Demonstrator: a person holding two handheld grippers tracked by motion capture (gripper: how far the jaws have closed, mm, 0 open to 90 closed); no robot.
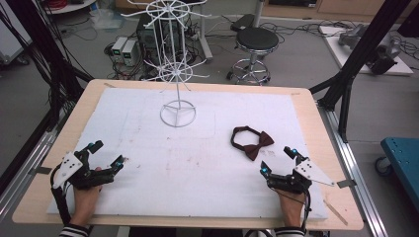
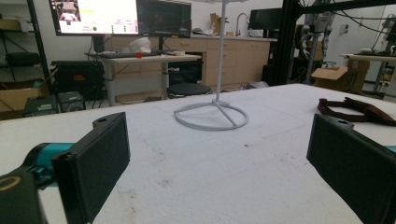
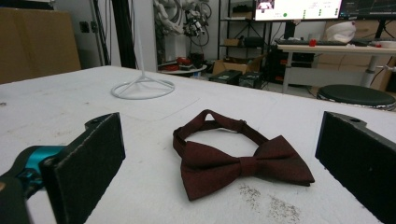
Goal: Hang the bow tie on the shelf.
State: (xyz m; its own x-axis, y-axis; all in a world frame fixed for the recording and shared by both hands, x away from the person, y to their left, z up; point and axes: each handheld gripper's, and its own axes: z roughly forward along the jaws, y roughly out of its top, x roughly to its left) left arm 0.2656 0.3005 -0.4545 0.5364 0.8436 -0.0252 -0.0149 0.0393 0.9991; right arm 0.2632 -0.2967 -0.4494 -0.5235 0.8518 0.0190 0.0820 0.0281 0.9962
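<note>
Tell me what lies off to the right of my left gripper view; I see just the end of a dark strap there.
Observer: That strap belongs to a dark red bow tie, lying flat on the white mat, its strap looped behind the bow.
Operator: Say where the right gripper stands.
Observer: The right gripper sits just on the person's side of the bow tie, jaws open wide, nothing between them, pointed at it.
Operator: Describe the top of the white stand.
Observer: The white wire stand carries two tiers of spoked hooks, one high, one midway; nothing hangs on them.
</note>
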